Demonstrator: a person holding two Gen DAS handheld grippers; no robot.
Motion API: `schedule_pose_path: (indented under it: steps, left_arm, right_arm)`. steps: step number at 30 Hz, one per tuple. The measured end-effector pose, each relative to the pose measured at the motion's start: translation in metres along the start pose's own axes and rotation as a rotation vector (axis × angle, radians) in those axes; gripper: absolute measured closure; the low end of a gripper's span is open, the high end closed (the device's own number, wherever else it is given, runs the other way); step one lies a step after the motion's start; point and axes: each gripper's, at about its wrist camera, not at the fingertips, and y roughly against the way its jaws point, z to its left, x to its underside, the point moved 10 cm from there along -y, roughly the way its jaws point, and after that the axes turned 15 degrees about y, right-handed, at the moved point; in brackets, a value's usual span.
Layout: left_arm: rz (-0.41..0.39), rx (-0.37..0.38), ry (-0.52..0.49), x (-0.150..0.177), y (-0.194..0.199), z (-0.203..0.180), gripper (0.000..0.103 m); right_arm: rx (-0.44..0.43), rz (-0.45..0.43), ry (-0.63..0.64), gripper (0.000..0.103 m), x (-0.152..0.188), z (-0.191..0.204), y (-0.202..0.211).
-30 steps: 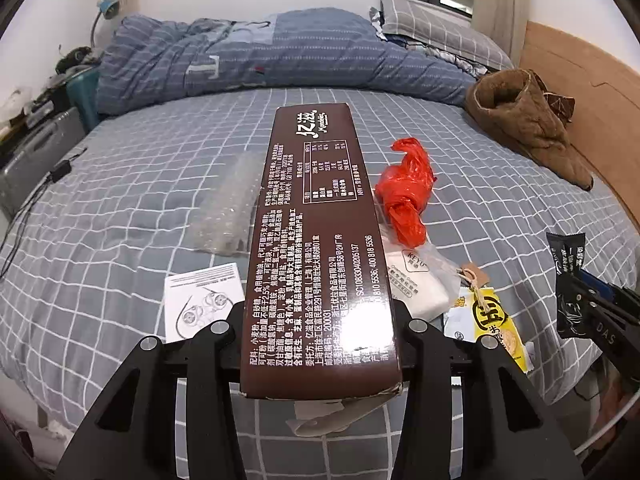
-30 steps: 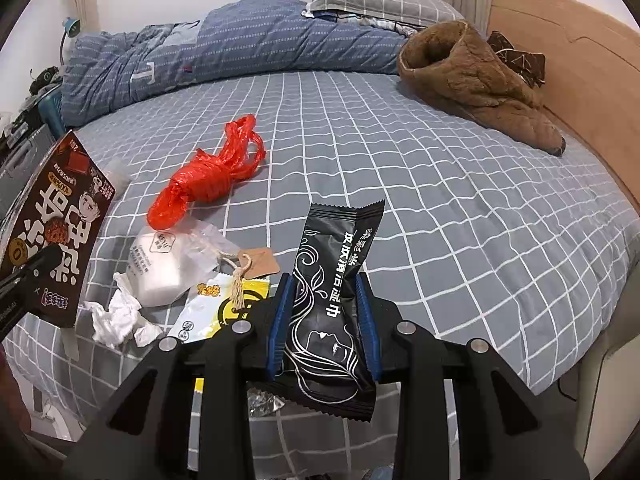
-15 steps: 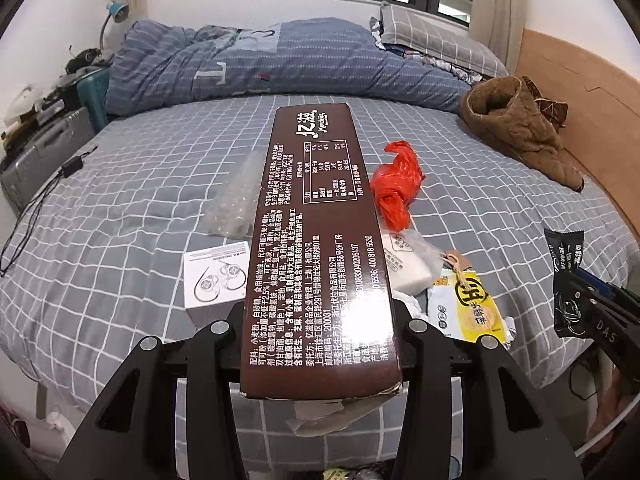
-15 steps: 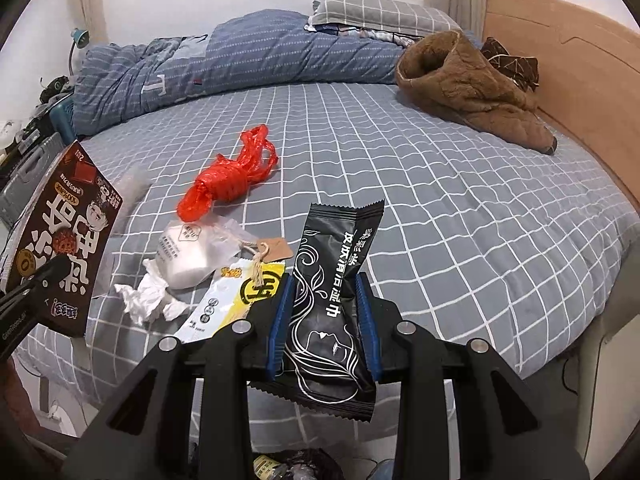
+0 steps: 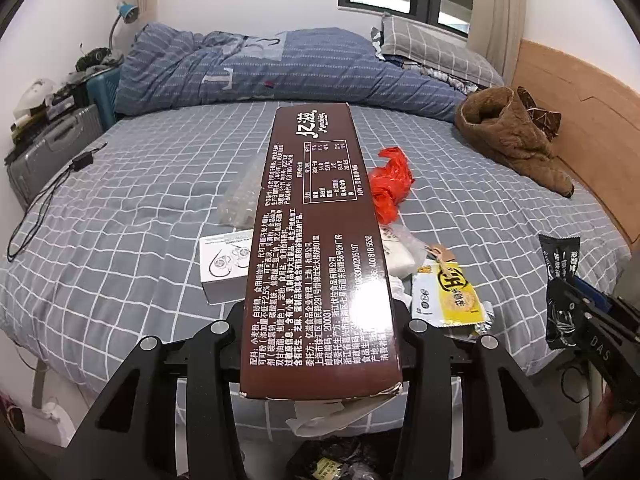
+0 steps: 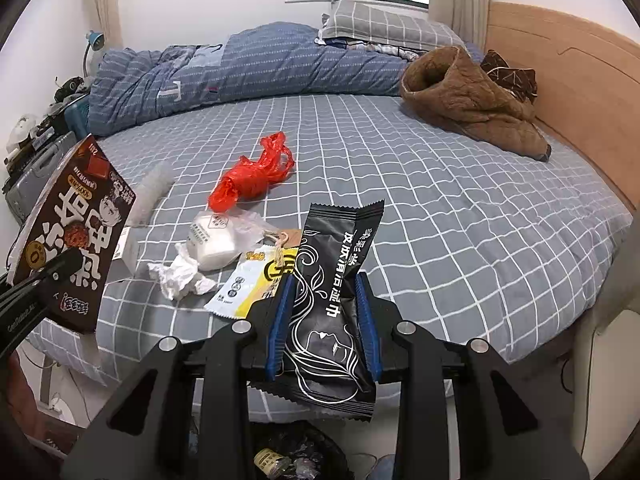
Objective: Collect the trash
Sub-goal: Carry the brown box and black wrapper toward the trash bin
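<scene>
The left gripper (image 5: 320, 328) hangs off the foot of the bed (image 5: 120, 200), above a bin holding trash (image 5: 340, 460), fingers clamped on the near end of a brown biscuit box (image 5: 316, 248). Its long axis runs straight away from the camera toward the duvet (image 5: 256, 68). The right gripper (image 6: 324, 320) hovers beside it, blue-padded fingers (image 6: 278, 320) pinching a black wet-wipe packet (image 6: 332, 304) that stands lengthwise, pointing forward.

Bed (image 6: 460, 216) in grey checked sheet is carrying red plastic bag (image 6: 252, 176), white pouch (image 6: 212, 242), crumpled tissue (image 6: 180, 276), yellow wrapper (image 6: 256, 284), white box (image 5: 222, 266), brown jacket (image 6: 468, 100), blue duvet (image 6: 240, 68)
</scene>
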Motion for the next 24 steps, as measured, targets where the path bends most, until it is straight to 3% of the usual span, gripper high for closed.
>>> schedule_pose_path:
  steps: [24]
  left_arm:
    - [0.046, -0.004, -0.021, 0.065, 0.047, 0.009, 0.06]
  right_arm:
    - [-0.008, -0.057, 0.062, 0.073, 0.038, 0.04, 0.059]
